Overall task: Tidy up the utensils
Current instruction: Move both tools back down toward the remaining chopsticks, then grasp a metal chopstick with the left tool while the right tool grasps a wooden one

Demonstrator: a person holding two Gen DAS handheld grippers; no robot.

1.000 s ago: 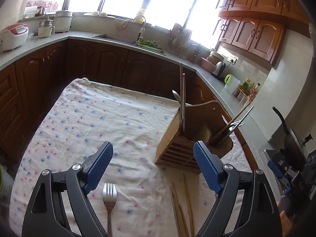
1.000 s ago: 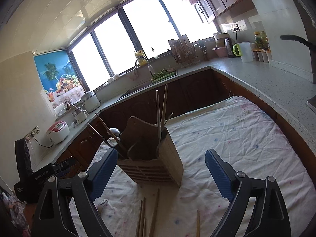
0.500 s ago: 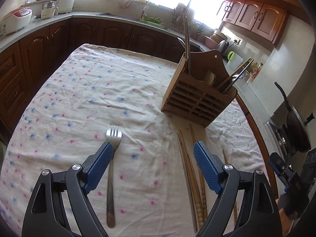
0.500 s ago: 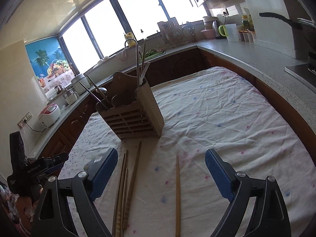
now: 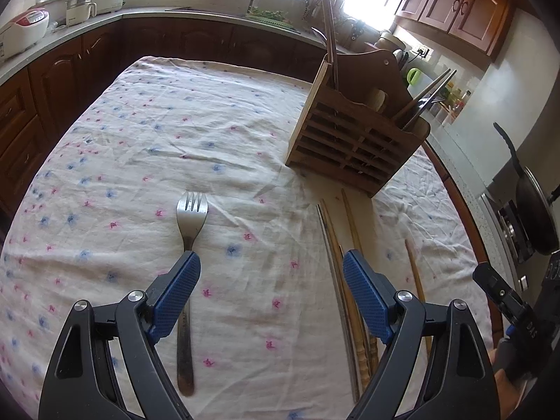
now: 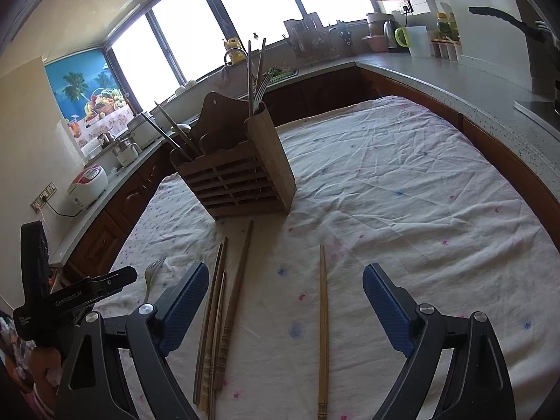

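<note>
Below, fork (image 5: 190,225) beside gaping left gripper (image 5: 271,295).

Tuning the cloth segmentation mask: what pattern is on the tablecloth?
The tablecloth is off-white with small scattered pink and blue flower prints, clearest in the left wrist view.

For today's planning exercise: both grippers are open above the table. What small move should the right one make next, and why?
Probably lower the right gripper straight down around the lone chopstick. That chopstick lies flat on the cloth between its open jaws, apart from the bundle, and the holder stands just ahead.

Clothed table (image 5: 245,133) (fork (image 5: 189,245), chopsticks (image 6: 323,315), holder (image 5: 353,140))
</note>
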